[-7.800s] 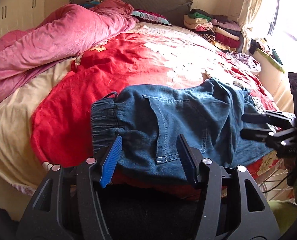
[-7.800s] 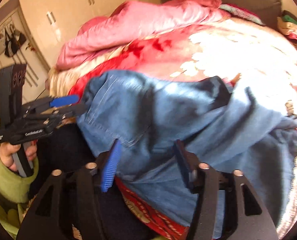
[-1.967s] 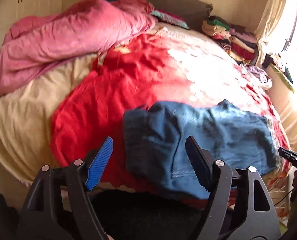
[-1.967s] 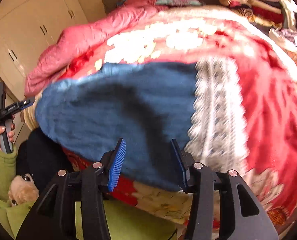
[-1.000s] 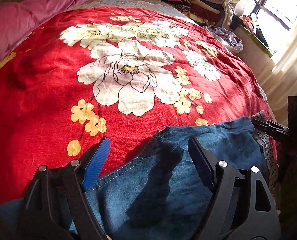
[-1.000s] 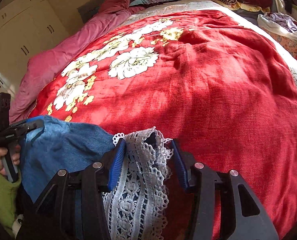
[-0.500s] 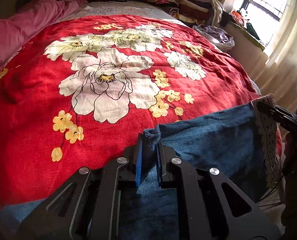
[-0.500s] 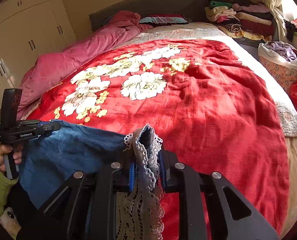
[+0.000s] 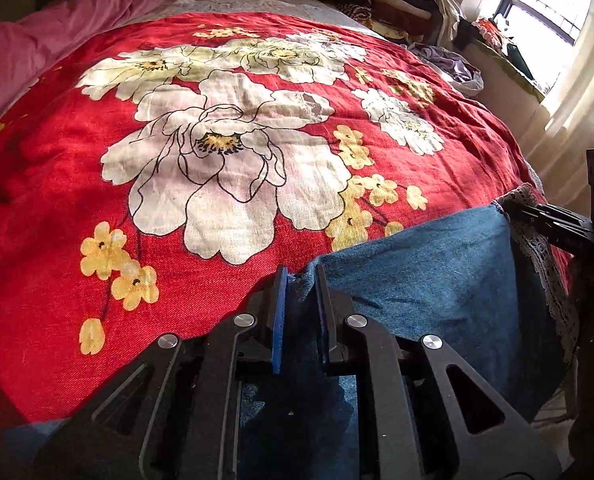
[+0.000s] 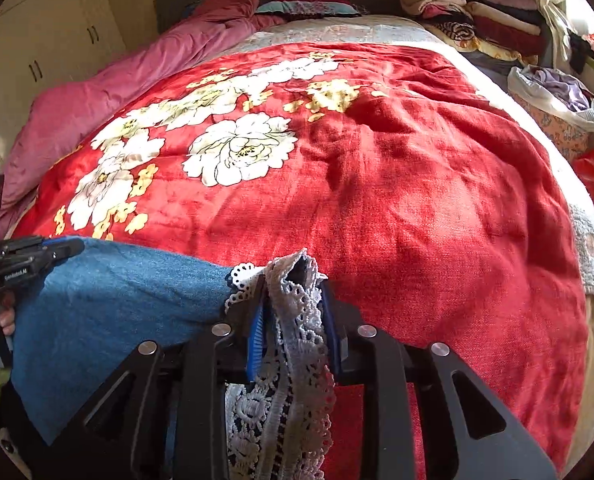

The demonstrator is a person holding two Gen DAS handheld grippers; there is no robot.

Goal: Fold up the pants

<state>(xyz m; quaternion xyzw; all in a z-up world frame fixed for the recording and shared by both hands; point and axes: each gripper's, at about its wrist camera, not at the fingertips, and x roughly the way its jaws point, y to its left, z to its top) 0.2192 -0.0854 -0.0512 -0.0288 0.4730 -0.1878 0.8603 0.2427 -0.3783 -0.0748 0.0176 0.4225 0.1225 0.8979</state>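
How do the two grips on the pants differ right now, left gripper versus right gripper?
The left gripper pinches plain blue denim at one corner of the pants; the right gripper holds the white lace trim. The left jaws stand narrower; the right jaws, just reopened slightly, bracket a thicker bunch. Both hold the same top edge above the red bedspread.

Bed [image 10: 593, 340] covered by red floral blanket [image 10: 417, 184]. Pink quilt [image 10: 109, 92] bunched along left side. Folded clothes [image 10: 477, 12] stacked at far right corner. Pants [image 9: 437, 280] lie at near edge on blanket.
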